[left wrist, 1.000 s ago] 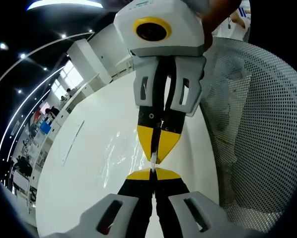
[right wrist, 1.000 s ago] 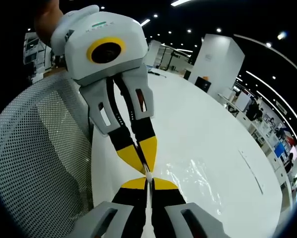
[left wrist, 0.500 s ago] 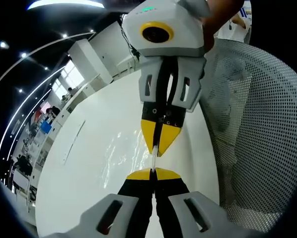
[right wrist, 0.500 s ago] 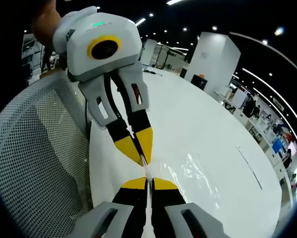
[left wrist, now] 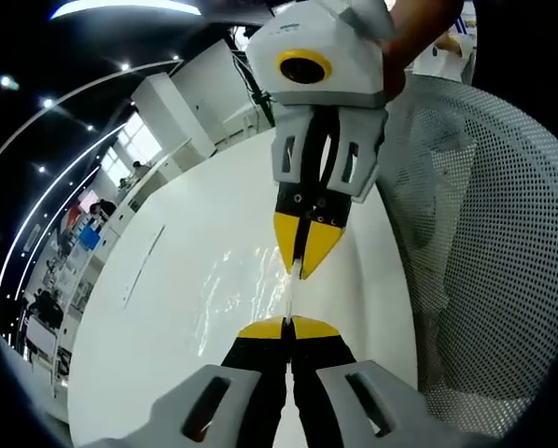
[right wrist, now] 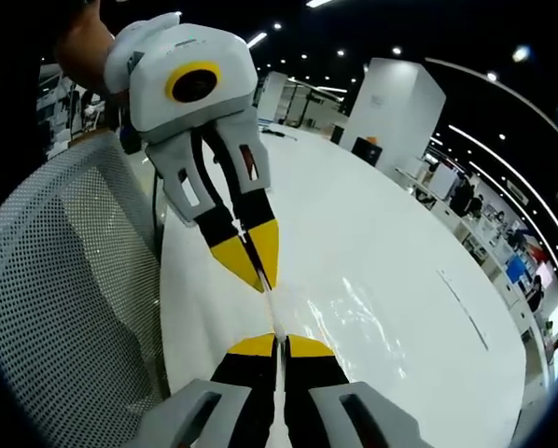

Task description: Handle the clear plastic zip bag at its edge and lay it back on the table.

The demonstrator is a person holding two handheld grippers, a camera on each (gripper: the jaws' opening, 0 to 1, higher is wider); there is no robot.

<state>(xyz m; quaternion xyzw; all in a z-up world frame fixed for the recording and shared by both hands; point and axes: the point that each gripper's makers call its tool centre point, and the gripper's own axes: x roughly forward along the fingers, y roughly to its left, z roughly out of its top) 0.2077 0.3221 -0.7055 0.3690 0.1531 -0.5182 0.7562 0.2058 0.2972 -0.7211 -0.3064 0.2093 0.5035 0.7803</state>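
You are pinching the bag (left wrist: 225, 297) edge taut with both tools, left (left wrist: 287, 322) and right (right wrist: 279, 338), above the worktop (right wrist: 372, 252); next, lowering it calls for releasing.

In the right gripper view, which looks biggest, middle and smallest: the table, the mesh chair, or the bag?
1. Table: largest in the picture.
2. Mesh chair: next, though it sits close to the camera, so this is unsure.
3. Bag: smallest; it is clear, so its edges are hard to trace.
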